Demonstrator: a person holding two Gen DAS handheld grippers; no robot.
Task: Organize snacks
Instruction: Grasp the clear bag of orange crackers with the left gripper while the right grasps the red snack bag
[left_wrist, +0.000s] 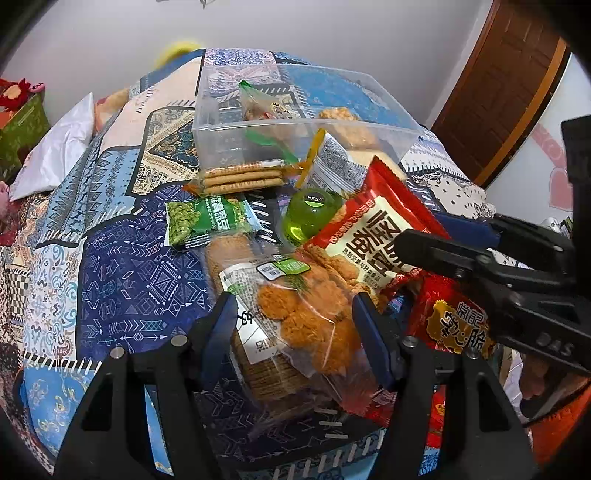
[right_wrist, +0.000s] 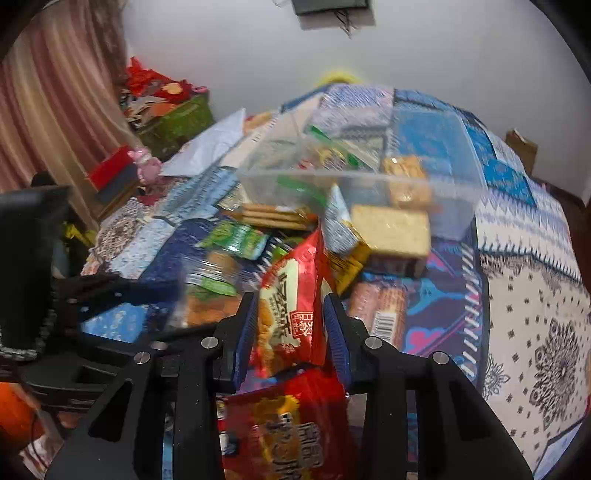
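My right gripper is shut on a red snack packet and holds it lifted over the pile; the packet also shows in the left wrist view, with the right gripper coming in from the right. My left gripper is open, its fingers on either side of a clear bag of orange cookies lying on the patterned cloth. A clear plastic bin stands behind the pile and holds a few snacks; it also shows in the right wrist view.
Loose snacks lie between bin and grippers: a stack of biscuits, a green pea packet, a green jelly cup, a red bag, a wafer pack. Boxes and toys stand at the left.
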